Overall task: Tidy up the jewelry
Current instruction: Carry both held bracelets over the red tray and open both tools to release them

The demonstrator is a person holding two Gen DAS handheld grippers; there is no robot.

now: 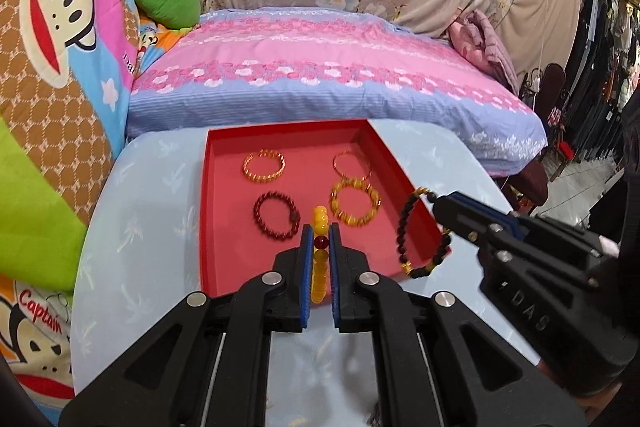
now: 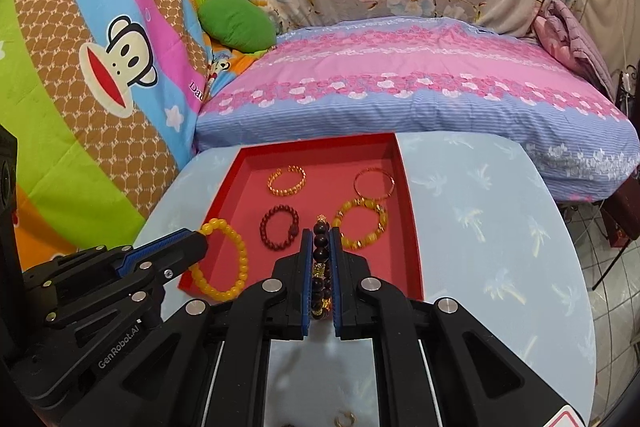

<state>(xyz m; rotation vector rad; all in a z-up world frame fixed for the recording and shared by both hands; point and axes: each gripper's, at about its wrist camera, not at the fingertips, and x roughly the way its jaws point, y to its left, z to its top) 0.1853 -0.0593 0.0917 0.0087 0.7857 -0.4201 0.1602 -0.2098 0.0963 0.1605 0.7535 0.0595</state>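
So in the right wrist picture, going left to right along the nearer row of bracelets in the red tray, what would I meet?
Yellow bead bracelet held by the left hand-held gripper → dark red bead bracelet → dark bead bracelet pinched in the right hand-held gripper → amber bead bracelet, all over the red tray.

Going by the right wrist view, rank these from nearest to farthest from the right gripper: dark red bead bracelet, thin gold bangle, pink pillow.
1. Dark red bead bracelet: in the red tray, just ahead-left of the right gripper.
2. Thin gold bangle: at the tray's far right.
3. Pink pillow: beyond the tray, on the bed.
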